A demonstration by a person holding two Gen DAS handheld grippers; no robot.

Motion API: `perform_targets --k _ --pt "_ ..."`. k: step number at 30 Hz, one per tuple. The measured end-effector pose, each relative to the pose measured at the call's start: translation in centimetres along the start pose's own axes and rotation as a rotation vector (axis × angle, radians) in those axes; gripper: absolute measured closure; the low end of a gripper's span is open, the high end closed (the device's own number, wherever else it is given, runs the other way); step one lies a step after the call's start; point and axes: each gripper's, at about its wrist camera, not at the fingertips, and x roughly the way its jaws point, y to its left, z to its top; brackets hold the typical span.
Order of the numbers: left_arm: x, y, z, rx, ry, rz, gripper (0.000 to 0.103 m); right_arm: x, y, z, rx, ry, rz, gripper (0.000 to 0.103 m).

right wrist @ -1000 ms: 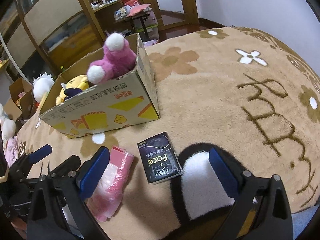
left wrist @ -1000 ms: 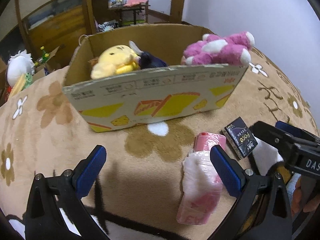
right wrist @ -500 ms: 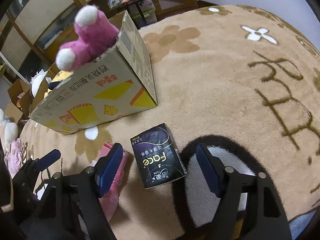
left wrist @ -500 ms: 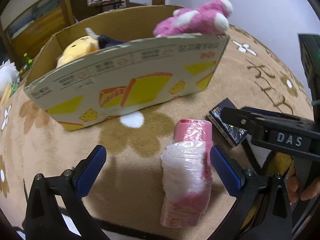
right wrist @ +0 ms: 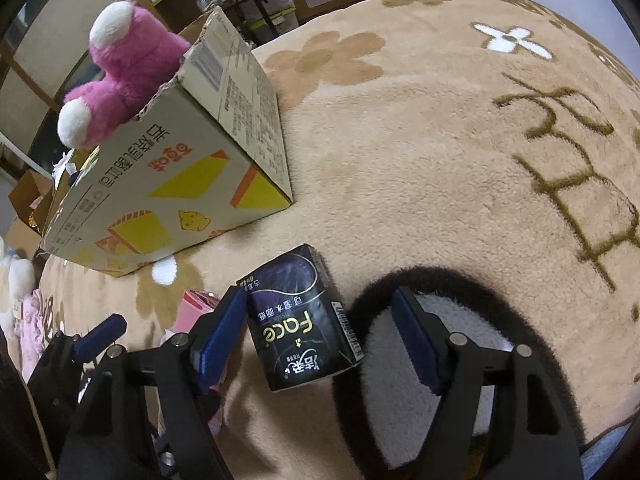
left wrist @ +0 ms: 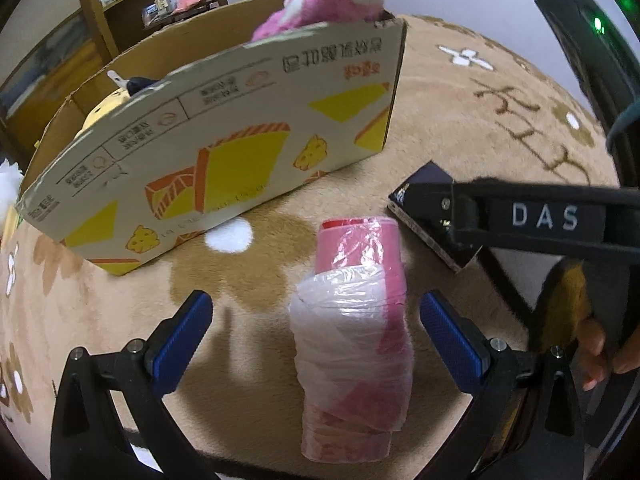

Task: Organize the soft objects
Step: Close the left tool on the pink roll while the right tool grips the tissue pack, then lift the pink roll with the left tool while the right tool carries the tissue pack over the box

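Nearest the cameras, two soft packs lie on the tan flowered blanket (right wrist: 400, 160) and are not yet put away: the left hand-held gripper (left wrist: 316, 330) is wide open with its blue pads on either side of a pink plastic-wrapped pack (left wrist: 356, 344) without touching it, and the right hand-held gripper (right wrist: 320, 334) is open around a dark tissue pack (right wrist: 298, 320), its left pad touching or nearly touching the pack's side. Farther back, toward the blanket's far edge, the cardboard box (left wrist: 224, 148) already holds a pink plush toy (right wrist: 120, 68) and a yellow plush (left wrist: 102, 114), so the sorting looks partly done.
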Motion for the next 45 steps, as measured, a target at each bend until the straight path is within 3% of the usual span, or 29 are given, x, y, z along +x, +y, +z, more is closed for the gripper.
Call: perform_targets --k 8,16,22,28,31,35,39,45 --pt "1.5 0.4 -0.3 -0.021 0.053 0.009 0.001 0.5 0.1 0.3 -0.012 0.003 -0.01 0.022" --pt "1.5 1.6 -1.0 -0.052 0.059 0.007 0.004 0.6 0.7 -0.1 -0.044 0.006 -0.028 0.021" --pt "1.1 1.9 -1.6 -0.05 0.066 -0.011 0.018 0.9 1.4 -0.3 -0.082 0.011 -0.049 0.017" --pt "0.9 2.1 -1.6 -0.074 0.07 -0.058 0.048 1.3 2.0 -0.5 -0.121 0.016 -0.061 0.012" --pt "0.5 2.5 -1.8 -0.089 0.064 -0.063 0.056 1.0 1.6 -0.6 -0.108 0.004 -0.068 0.023" --pt "-0.2 3.1 -1.7 -0.112 0.039 -0.029 0.058 0.3 0.6 -0.5 -0.065 -0.022 -0.061 0.053" --pt "-1.7 3.8 -1.6 -0.137 -0.016 0.013 0.06 -0.7 0.4 -0.3 -0.046 -0.055 -0.028 0.053" --pt "-5.5 4.8 -1.2 -0.171 -0.143 0.086 0.06 -2.9 2.4 -0.7 -0.127 -0.122 -0.022 0.053"
